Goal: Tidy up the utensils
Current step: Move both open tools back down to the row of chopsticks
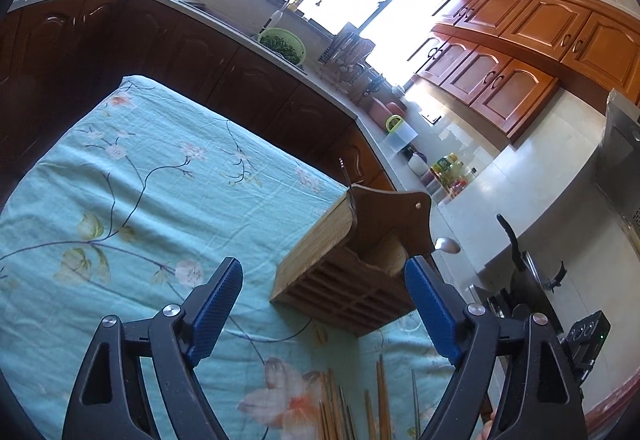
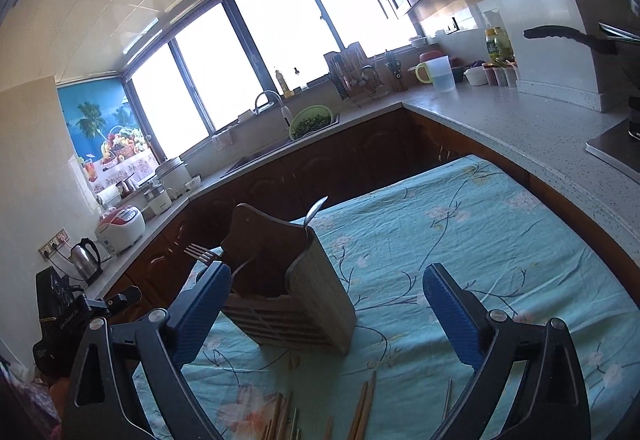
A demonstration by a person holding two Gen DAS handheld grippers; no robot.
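Wooden and brown, the utensil holder [image 1: 352, 264] stands on the table, on a light green cloth [image 1: 132, 175] printed with flowers and thin branches. In my left camera it is a little ahead of my left claw [image 1: 324, 304], slightly to the right, and the tip of my right finger overlaps its lower corner in the picture; I cannot tell if it touches. My left claw is spread wide, the two blue pads [image 1: 214, 310] far from each other, and nothing is between them.

My right claw [image 2: 326, 316] is also wide and holds nothing. In the right camera the holder [image 2: 296, 292] is just in front of its left finger, which covers part of the slatted front.

A fork [image 2: 202, 254] leans out of the holder to the left, with its tines up. A spoon [image 2: 314, 211] leans out on the other side, its bowl above the rim. In the left camera I see the spoon bowl [image 1: 448, 245] behind the holder on the right.

Several chopsticks [image 1: 352, 408] lie flat on the cloth near me, between the fingers, at the bottom edge of the picture. They are wooden, and one or two look like metal. The right camera shows them too [image 2: 360, 414], well apart from the holder.

Behind the table runs a kitchen counter [image 2: 500, 119] with dark cabinets under it.
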